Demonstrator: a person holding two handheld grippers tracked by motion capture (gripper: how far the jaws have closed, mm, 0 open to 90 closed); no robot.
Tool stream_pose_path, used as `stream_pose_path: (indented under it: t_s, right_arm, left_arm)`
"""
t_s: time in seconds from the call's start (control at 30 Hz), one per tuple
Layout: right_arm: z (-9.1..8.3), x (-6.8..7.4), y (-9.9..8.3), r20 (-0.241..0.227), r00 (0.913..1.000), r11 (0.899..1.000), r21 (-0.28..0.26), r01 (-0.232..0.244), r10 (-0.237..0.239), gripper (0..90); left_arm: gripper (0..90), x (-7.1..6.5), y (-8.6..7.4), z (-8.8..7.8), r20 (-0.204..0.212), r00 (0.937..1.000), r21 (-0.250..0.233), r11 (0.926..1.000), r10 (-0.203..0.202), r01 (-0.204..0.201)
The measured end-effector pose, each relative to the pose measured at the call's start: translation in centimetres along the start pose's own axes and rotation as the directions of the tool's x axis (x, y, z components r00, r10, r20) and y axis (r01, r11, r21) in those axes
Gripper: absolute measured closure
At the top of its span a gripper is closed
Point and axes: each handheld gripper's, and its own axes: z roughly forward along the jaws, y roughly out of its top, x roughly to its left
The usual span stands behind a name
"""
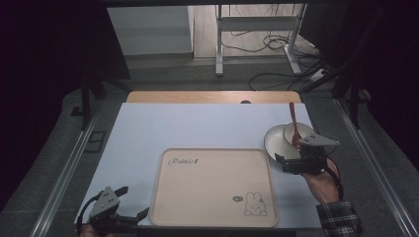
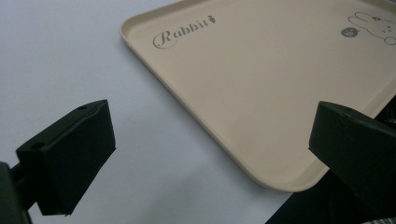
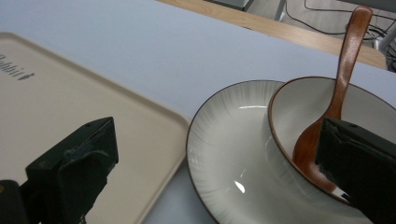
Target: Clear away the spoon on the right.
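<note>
Your right gripper (image 1: 286, 159) is at the right side of the table, just at the near edge of the white plate (image 1: 274, 143). Its jaws are spread wide and they hold nothing. In the right gripper view, one jaw stands over the beige tray (image 3: 70, 107) and the other jaw stands in front of the small bowl (image 3: 299, 112). This bowl sits on the plate (image 3: 229, 149), toward its far side. The wooden spoon (image 3: 338, 88) rests inside the bowl, and its handle leans up over the far rim. The plate is just beside the tray's right far corner.

Your left gripper (image 1: 132, 203) is at the near left corner of the table, beside the tray (image 1: 212, 190). Its jaws are also wide apart and empty. In the left gripper view, the tray's near corner (image 2: 280, 177) lies between them.
</note>
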Motion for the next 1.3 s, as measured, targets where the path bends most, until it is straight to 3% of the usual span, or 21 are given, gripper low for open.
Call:
stream_pose_path:
  t_s: [0.33, 0.67, 1.1, 1.3]
  right_arm:
    - [1.1, -1.0, 1.4, 0.049, 0.9988, 1.0, 0.026, 0.005, -0.006, 0.0]
    - [2.2, -2.6, 2.6, 0.069, 0.9964, 0.997, 0.055, -0.054, 0.05, 0.0]
    - [3.4, -4.9, 4.4, 0.115, 0.9915, 0.993, 0.09, -0.071, 0.06, 17.1]
    - [4.1, -5.5, 5.0, 0.112, 0.9923, 0.991, 0.114, -0.066, 0.053, 21.9]
  left_arm:
    - [0.0, 0.0, 0.0, 0.0, 0.0, 1.0, 0.003, 1.0, -0.001, 0.001]
    - [0.0, 0.0, 0.0, 0.0, 0.001, 1.0, 0.003, 1.0, -0.001, 0.001]
    - [0.0, 0.0, 0.0, 0.1, 0.004, 1.0, 0.007, 1.0, 0.002, -0.002]
    - [0.0, 0.0, 0.0, 0.1, 0.005, 1.0, 0.008, 1.0, 0.003, -0.003]
